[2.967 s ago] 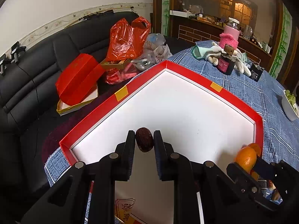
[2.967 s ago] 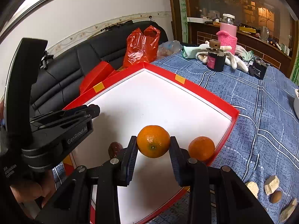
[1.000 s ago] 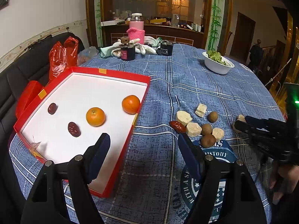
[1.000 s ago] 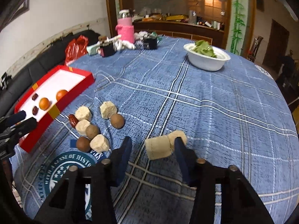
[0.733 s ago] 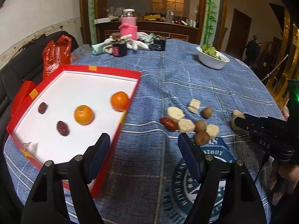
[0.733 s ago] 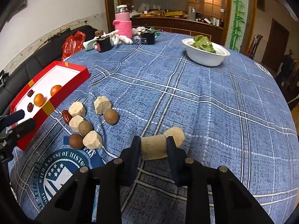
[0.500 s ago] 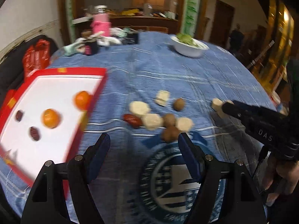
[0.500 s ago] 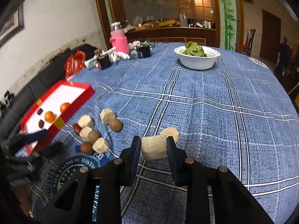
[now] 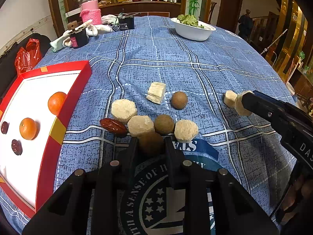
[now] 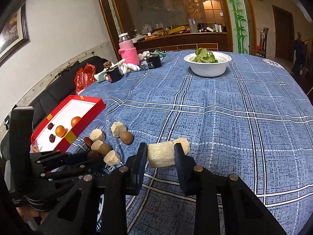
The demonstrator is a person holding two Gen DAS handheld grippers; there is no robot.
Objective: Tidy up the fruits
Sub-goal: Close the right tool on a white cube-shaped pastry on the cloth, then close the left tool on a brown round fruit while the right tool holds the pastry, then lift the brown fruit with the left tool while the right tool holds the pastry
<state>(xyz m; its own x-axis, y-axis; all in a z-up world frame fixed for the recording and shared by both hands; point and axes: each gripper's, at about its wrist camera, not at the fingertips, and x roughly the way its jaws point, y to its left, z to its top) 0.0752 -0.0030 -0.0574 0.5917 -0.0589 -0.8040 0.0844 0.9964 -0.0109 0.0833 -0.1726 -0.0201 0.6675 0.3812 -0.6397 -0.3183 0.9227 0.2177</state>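
White lettering reading "A SENSE OF H…" rings a starred emblem [image 9: 156, 199] on the blue plaid tablecloth [image 9: 195, 66], low in the left view. There the left gripper [image 9: 151, 144] clenches a brown round fruit [image 9: 151, 142] beside the red tray [image 9: 58, 129] holding oranges [image 9: 28, 128]. Only the right view shows a framed picture [image 10: 11, 33] upper left, with the right gripper [image 10: 160, 152] grasping a pale cane chunk [image 10: 160, 154] at centre.

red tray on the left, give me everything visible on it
The red tray is a shallow rectangular box, cardboard by the look, with glossy red walls, yellow tape patches on the rim and a white floor. It lies flat on the blue checked tablecloth at the table's left edge, beside the black sofa. Inside, apart from each other, lie two oranges and two dark red dates. Neither tool touches it.
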